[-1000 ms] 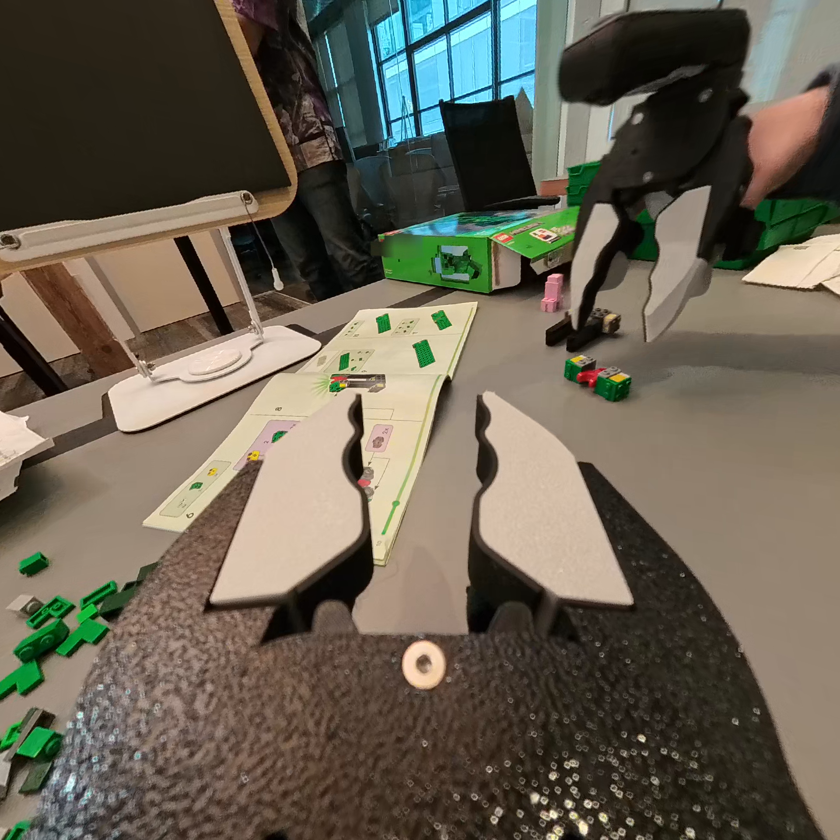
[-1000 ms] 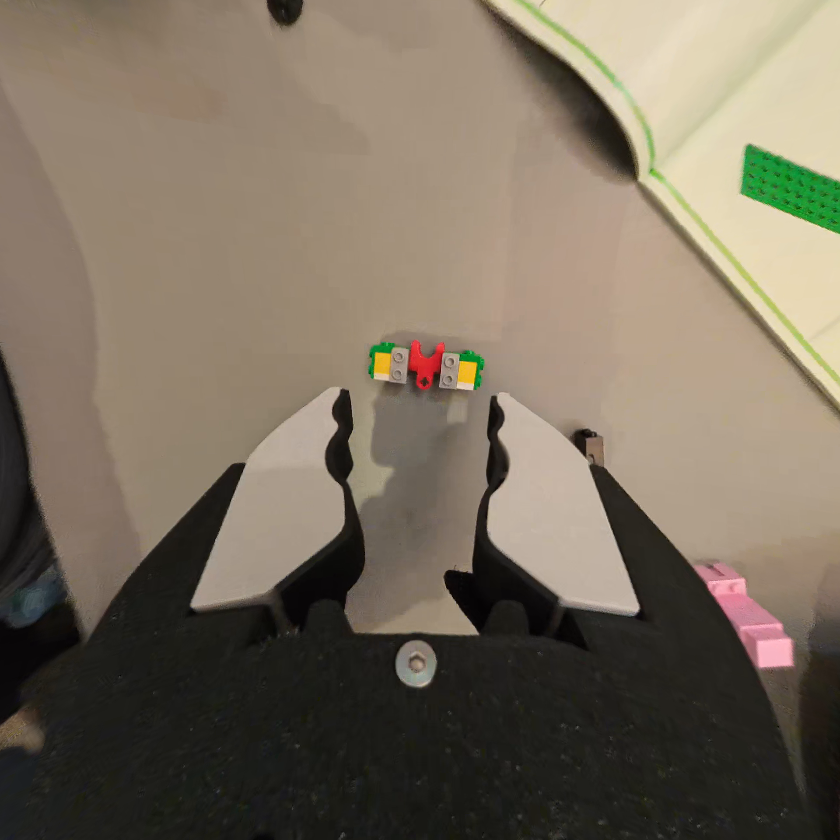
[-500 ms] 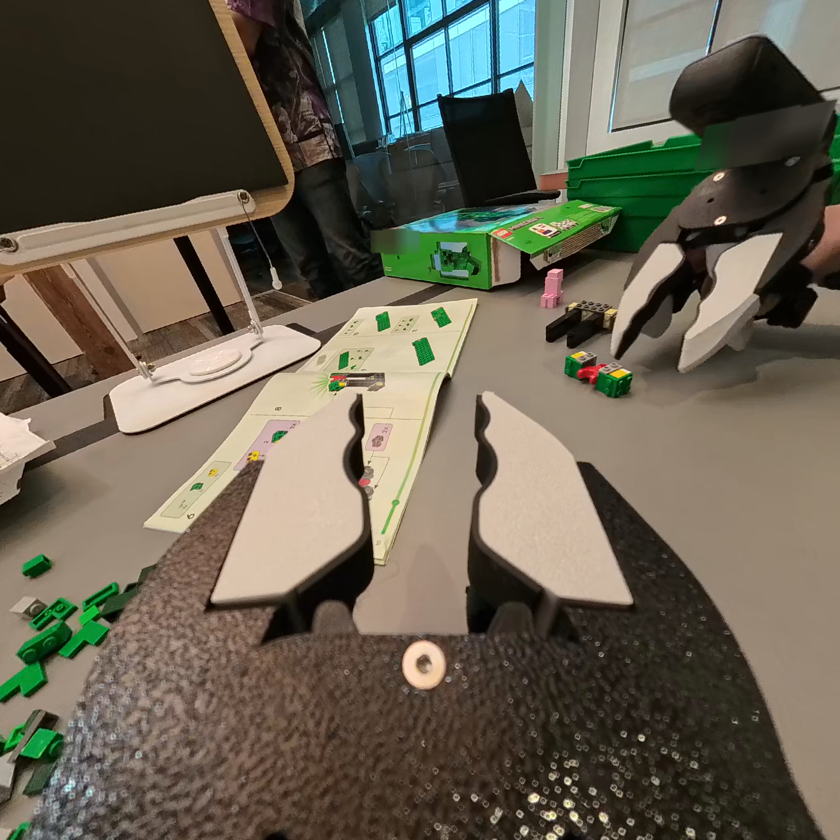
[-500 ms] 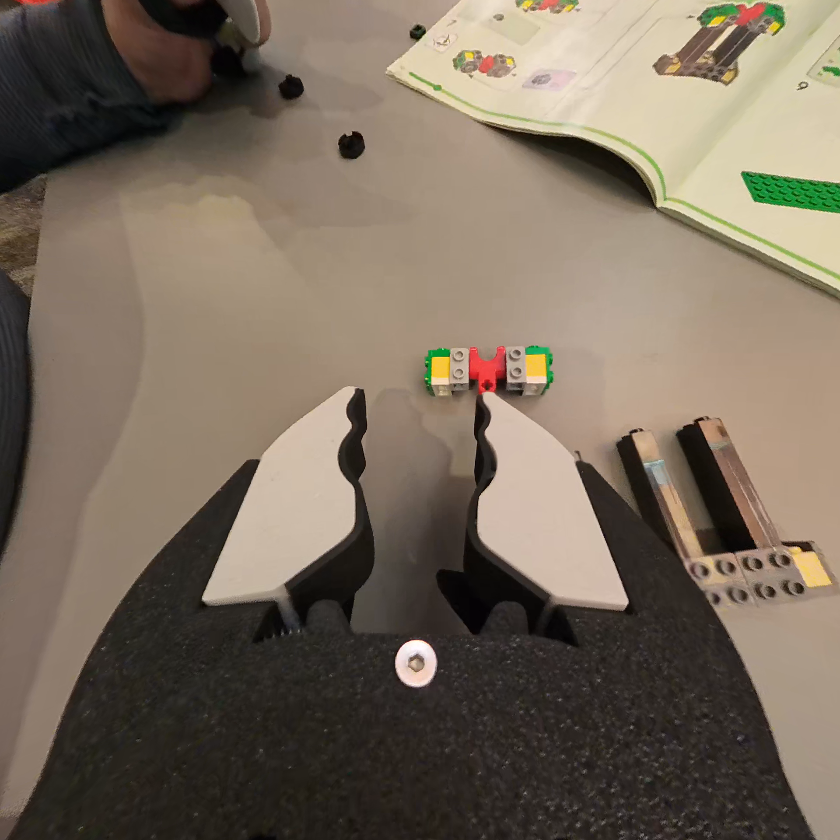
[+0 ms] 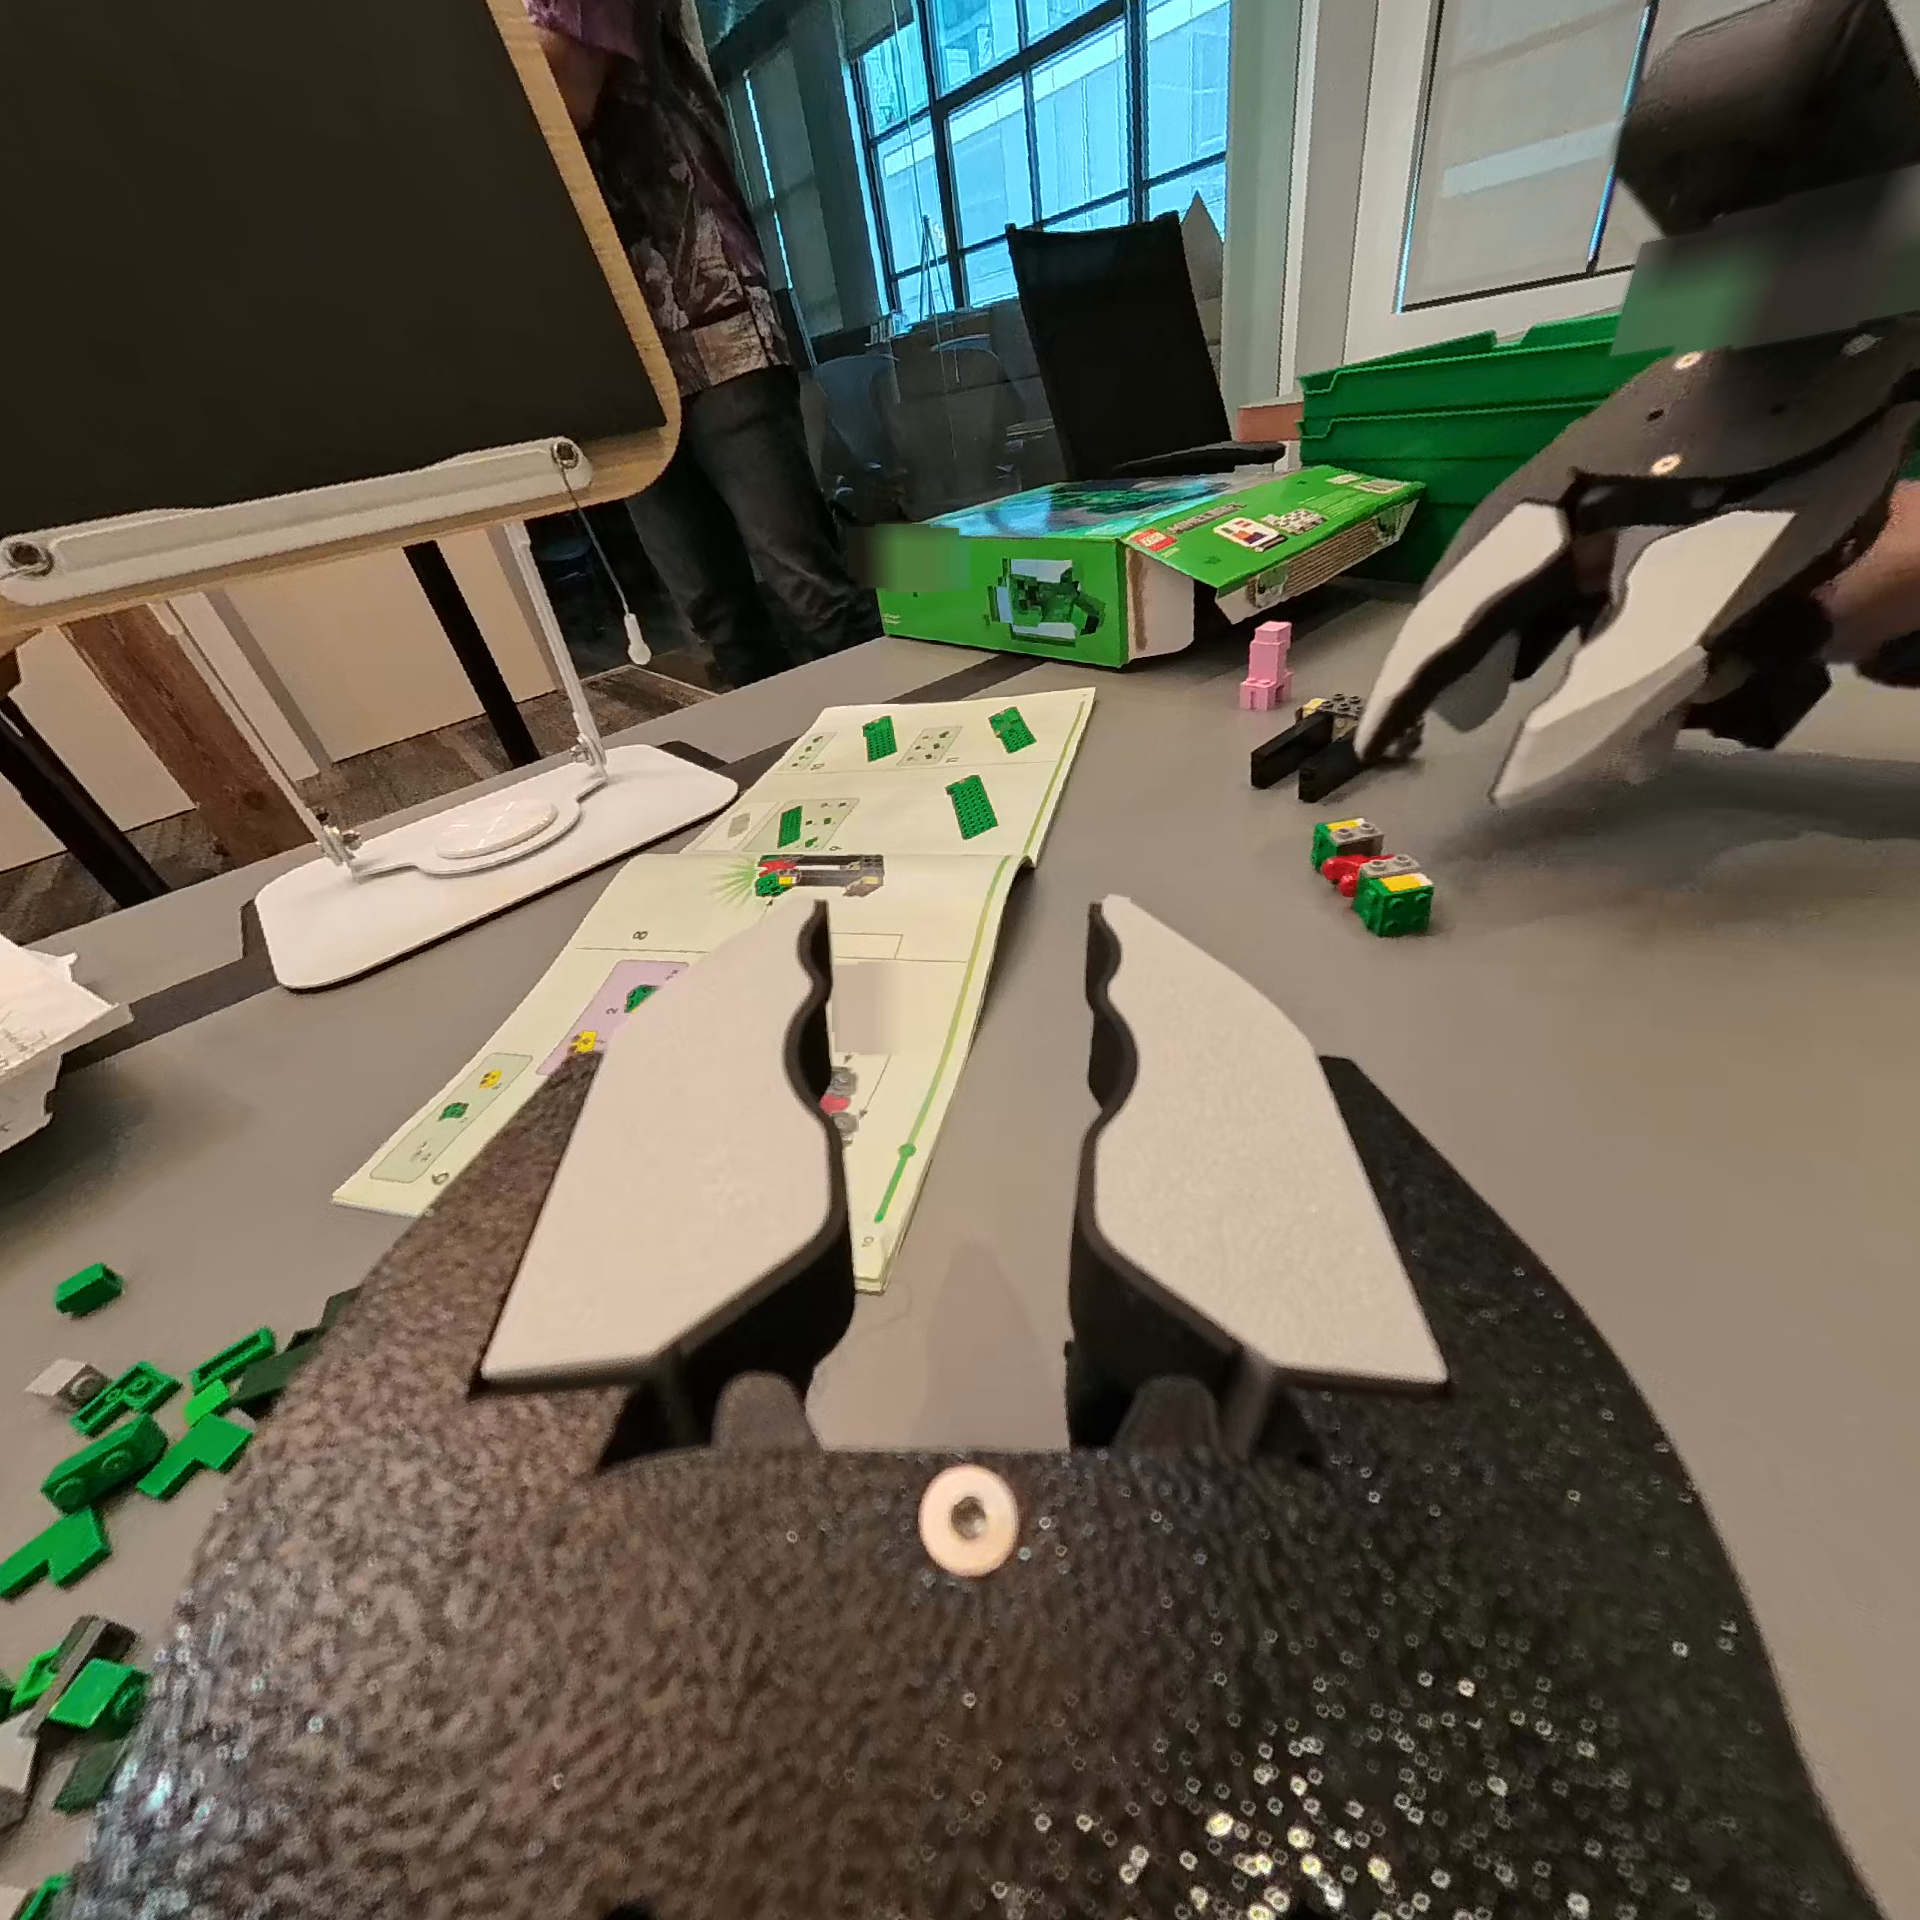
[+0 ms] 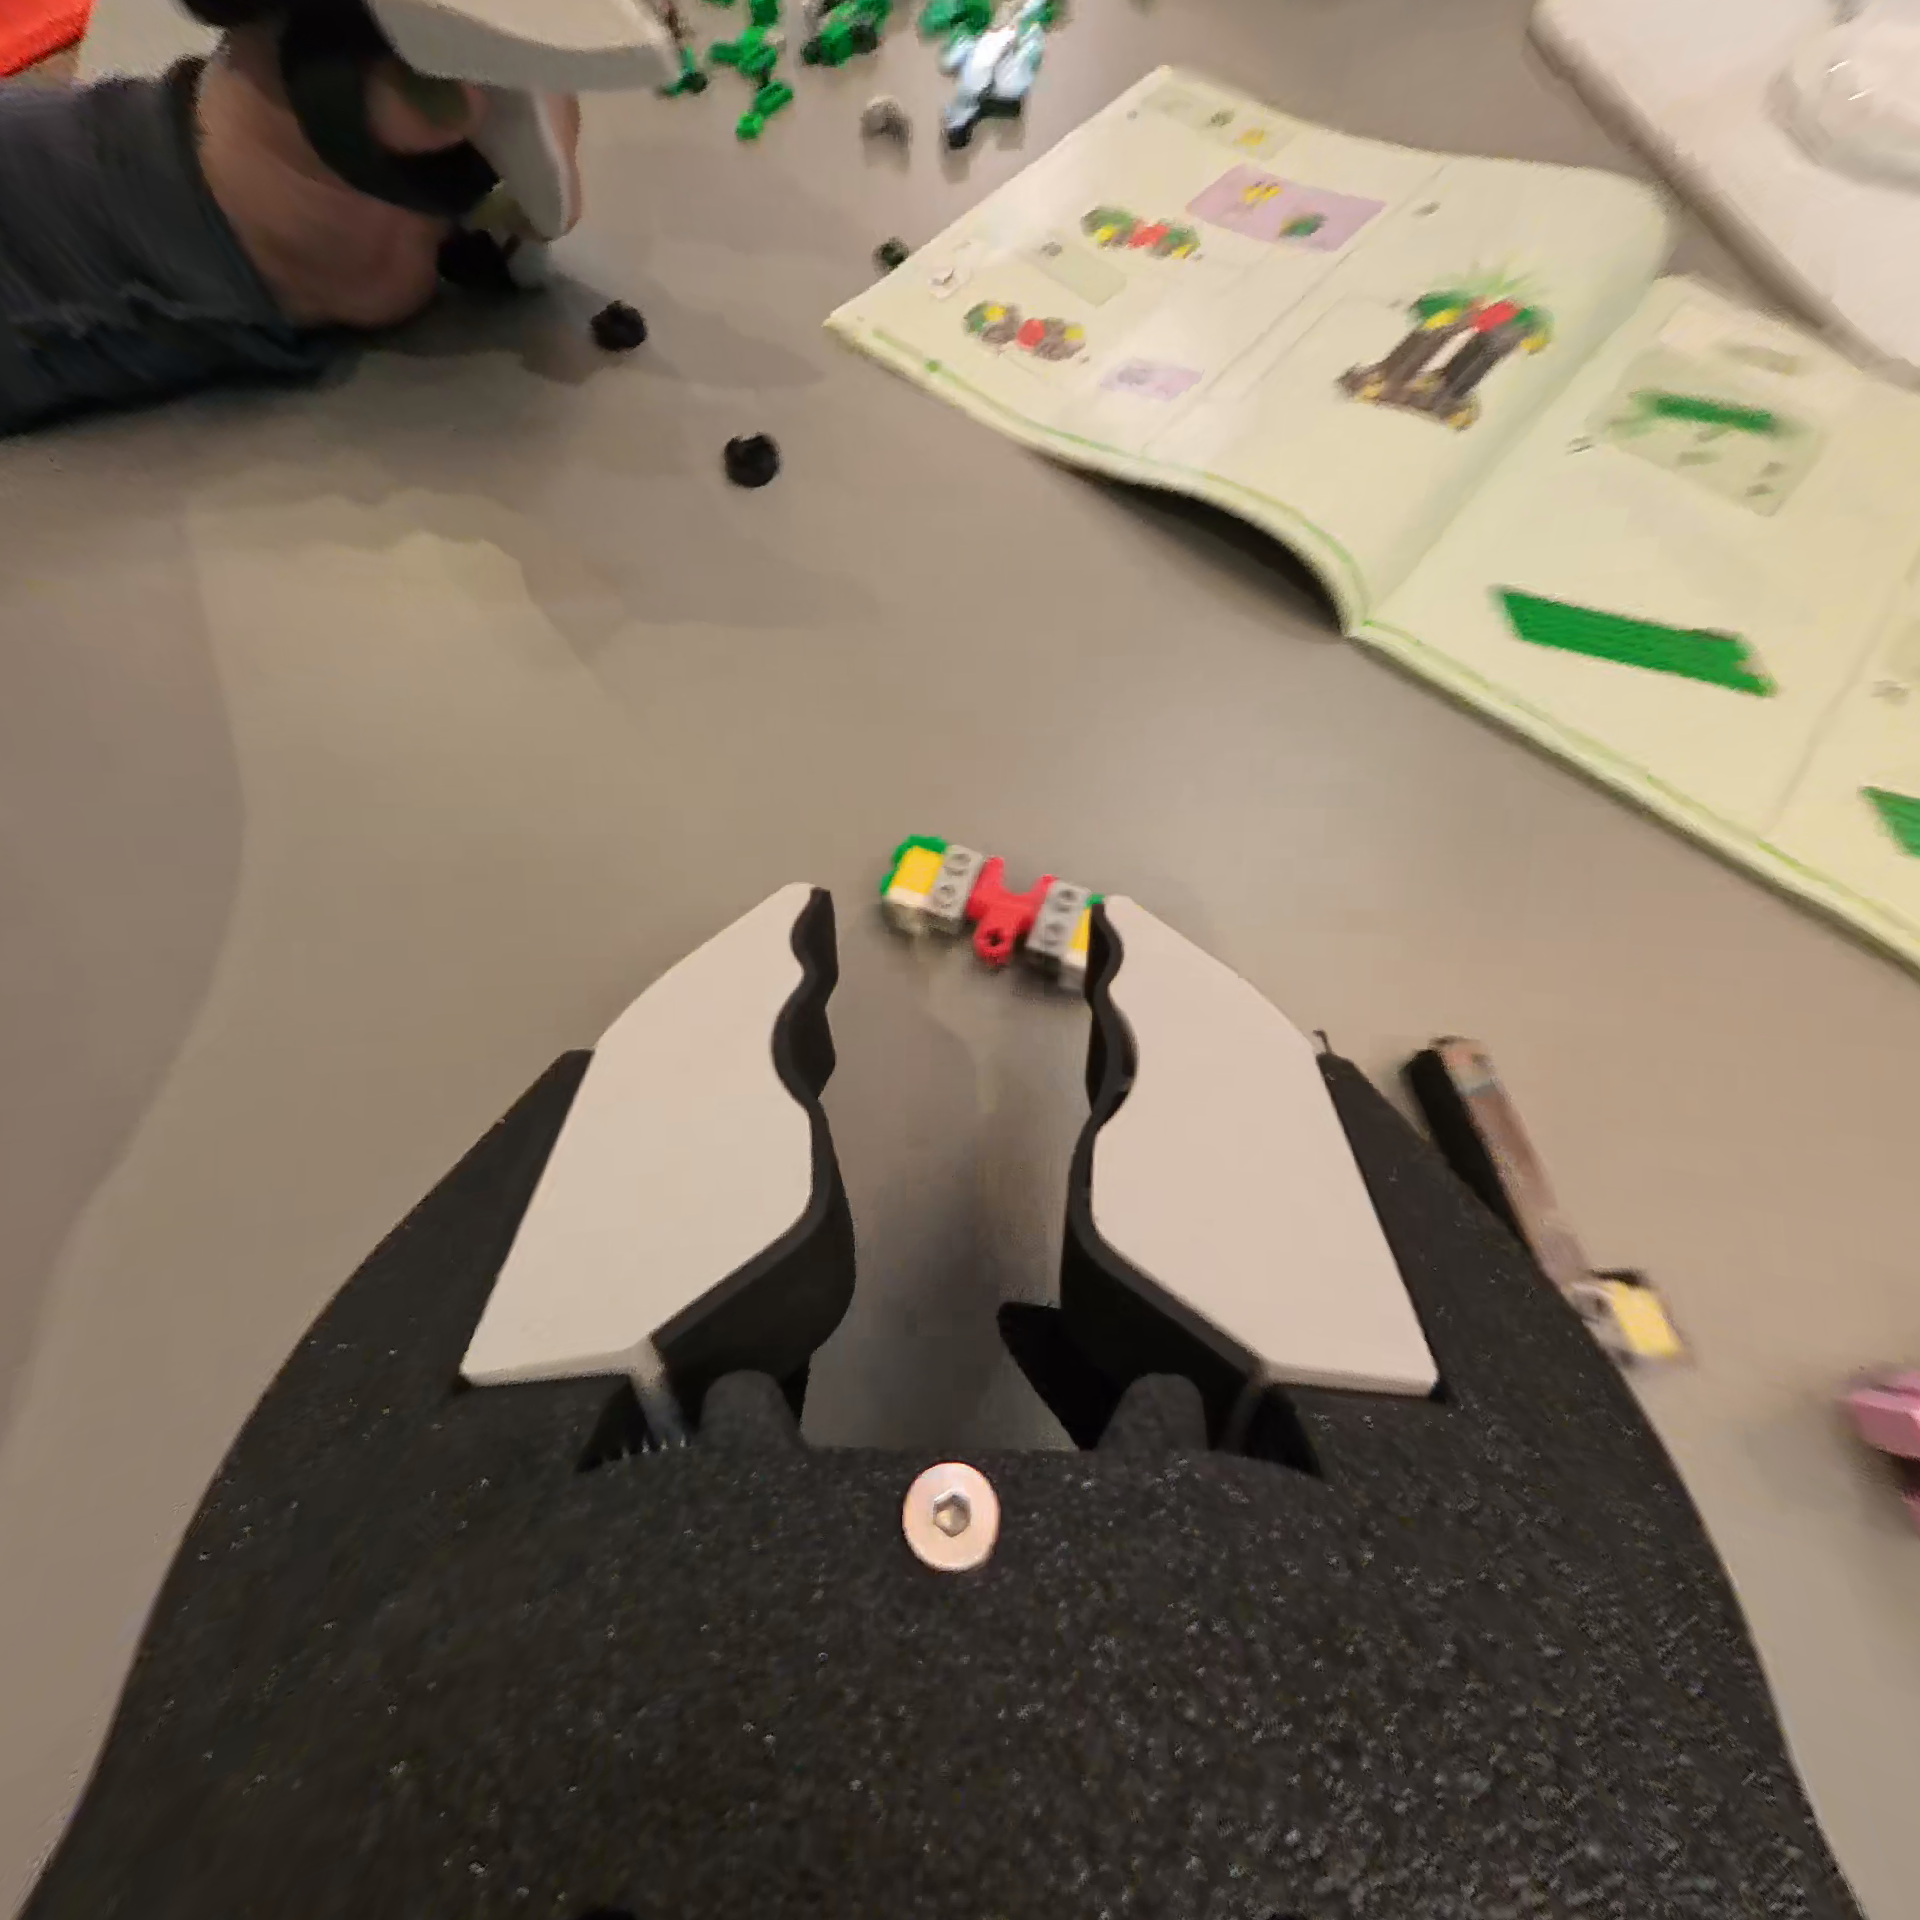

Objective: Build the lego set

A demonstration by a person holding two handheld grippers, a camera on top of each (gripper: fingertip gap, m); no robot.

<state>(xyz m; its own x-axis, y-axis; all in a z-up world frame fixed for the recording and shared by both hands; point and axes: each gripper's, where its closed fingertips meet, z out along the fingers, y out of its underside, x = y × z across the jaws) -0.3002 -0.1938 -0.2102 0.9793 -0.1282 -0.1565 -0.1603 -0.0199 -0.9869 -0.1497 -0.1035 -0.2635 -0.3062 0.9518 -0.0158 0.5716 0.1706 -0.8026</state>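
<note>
We see a grey table carrying everything. An open instruction booklet lies flat near its middle, and a white stand base sits beside the booklet. Loose green bricks are scattered at one edge. A small green, grey and red brick assembly rests on bare tabletop, with a black brick piece and a pink figure near it. Farther back lies a green set box. Two small black round pieces sit apart from the booklet.
</note>
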